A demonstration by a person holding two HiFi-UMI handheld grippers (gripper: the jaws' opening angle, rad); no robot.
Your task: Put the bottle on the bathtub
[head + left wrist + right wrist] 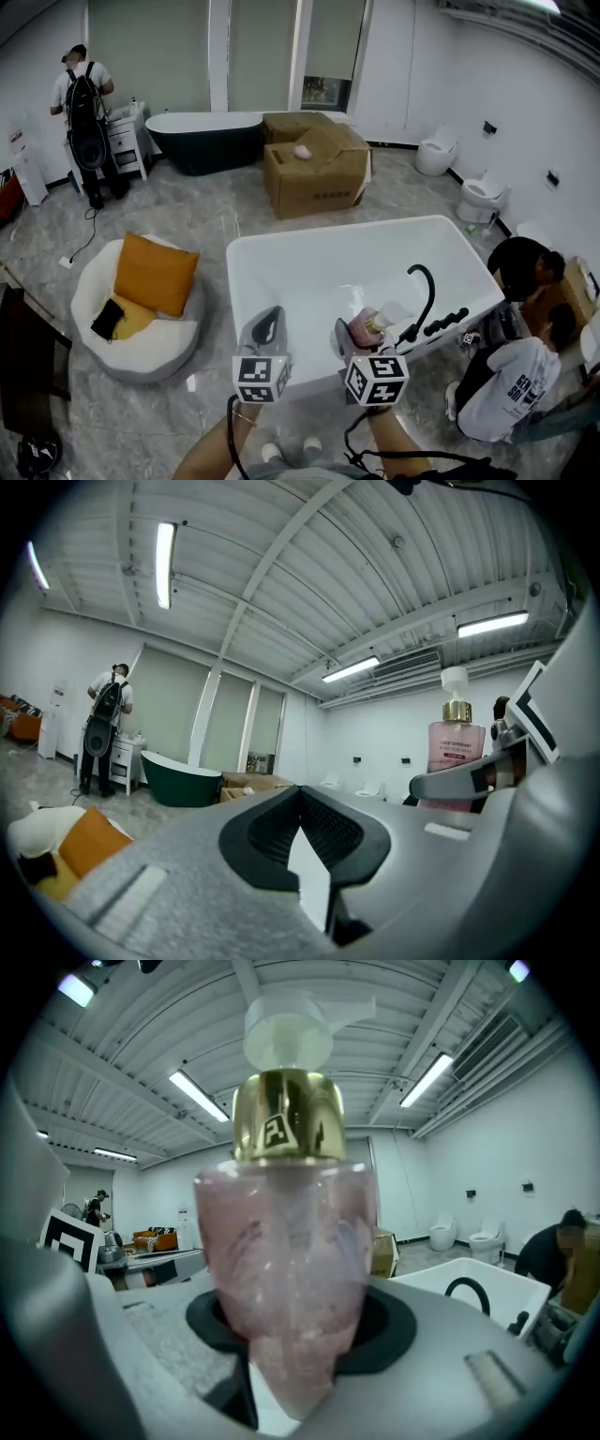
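A pink pump bottle [364,327] with a gold collar and a white pump stands upright between the jaws of my right gripper [349,330], which is shut on it. It hangs over the near rim of the white bathtub [281,246]. In the right gripper view the bottle [286,1241] fills the middle, and the right gripper [286,1335] grips its lower body. My left gripper [269,319] is just to the left, over the same rim, shut and empty. From the left gripper [300,794] the bottle [456,747] shows at the right.
A black faucet [424,291] with knobs sits on the tub's right corner. Two people [511,375] crouch by the tub's right side. A white beanbag with an orange cushion [150,277] lies to the left. Cardboard boxes [314,169], a dark tub [202,136] and toilets [436,150] stand behind.
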